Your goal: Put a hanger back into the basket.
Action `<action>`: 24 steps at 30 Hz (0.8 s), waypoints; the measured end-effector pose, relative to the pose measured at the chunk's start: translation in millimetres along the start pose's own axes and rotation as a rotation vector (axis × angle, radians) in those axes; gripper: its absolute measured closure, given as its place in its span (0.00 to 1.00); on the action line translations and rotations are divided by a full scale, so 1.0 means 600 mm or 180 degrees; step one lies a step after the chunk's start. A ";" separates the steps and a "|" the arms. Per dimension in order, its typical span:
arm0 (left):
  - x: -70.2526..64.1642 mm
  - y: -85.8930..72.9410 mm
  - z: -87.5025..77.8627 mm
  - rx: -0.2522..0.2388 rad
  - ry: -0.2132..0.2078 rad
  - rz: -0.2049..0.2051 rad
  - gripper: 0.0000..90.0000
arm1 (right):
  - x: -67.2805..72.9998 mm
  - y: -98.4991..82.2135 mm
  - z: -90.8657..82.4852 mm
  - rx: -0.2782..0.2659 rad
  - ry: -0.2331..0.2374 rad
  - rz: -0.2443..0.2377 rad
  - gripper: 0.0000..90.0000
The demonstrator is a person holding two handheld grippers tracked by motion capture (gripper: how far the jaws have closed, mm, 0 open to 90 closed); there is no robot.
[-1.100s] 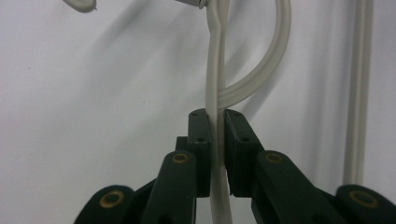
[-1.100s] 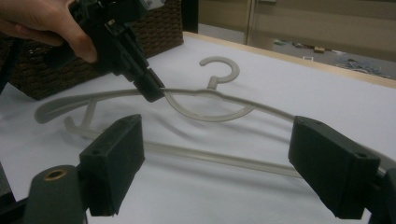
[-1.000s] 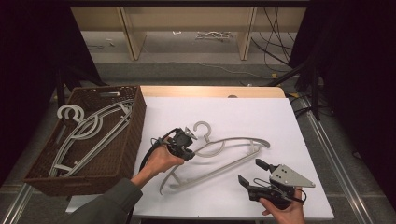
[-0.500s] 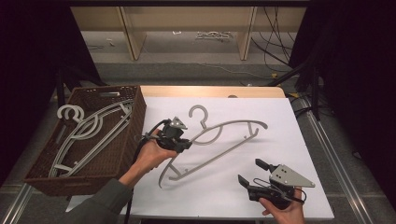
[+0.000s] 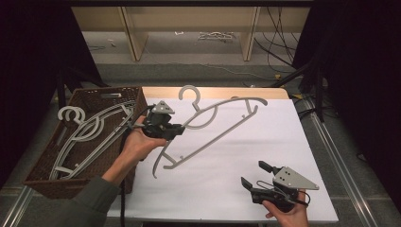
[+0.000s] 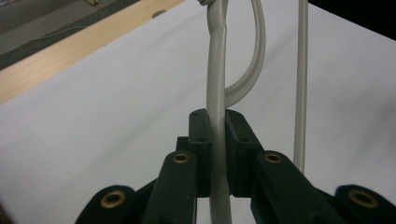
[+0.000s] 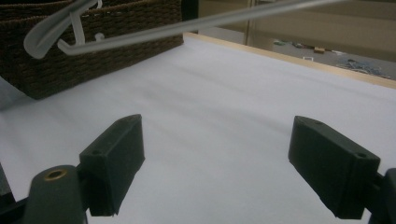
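Note:
A grey plastic hanger (image 5: 222,120) hangs in the air over the white table top, tilted, its hook (image 5: 190,93) pointing away from me. My left gripper (image 5: 180,128) is shut on the hanger's upper arm near its left end. In the left gripper view the black pads clamp the grey bar (image 6: 217,140), and the hanger's lower bar (image 6: 301,84) runs beside it. My right gripper (image 5: 253,175) rests at the table's near right with its jaws wide apart and nothing between them (image 7: 215,154). The lifted hanger's end (image 7: 60,28) crosses the top of the right gripper view.
A brown wicker basket (image 5: 45,175) stands at the table's left edge with several grey hangers (image 5: 90,132) lying in it. Its woven wall (image 7: 93,51) appears in the right gripper view. The wooden far edge (image 5: 217,92) borders the white sheet (image 5: 265,142).
My left gripper has lifted the hanger off the table and carried it up and toward the far left. The right gripper has stayed in place.

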State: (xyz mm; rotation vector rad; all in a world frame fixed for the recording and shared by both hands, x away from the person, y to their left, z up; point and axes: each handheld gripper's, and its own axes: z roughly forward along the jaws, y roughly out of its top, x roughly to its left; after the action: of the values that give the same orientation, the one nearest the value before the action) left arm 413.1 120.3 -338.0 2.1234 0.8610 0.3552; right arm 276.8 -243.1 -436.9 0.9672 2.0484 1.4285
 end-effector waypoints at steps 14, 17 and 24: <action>0.068 0.007 -0.128 -0.0158 0.0428 0.0102 0.92 | 0.002 -0.002 0.006 -0.0113 0.0036 0.0037 0.22; 0.079 -0.003 -0.149 -0.0164 0.0460 -0.0050 0.92 | 0.001 -0.002 0.007 -0.0107 0.0027 0.0020 0.22; 0.117 -0.031 -0.200 -0.0173 0.0663 -0.0179 0.92 | 0.001 -0.002 0.005 -0.0034 0.0002 -0.0001 0.22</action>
State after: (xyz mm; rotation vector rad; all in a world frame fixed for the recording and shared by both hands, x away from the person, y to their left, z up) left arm 394.9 245.9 -278.2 2.0322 1.0160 0.5718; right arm 278.3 -241.1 -438.9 0.9622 2.0394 1.4384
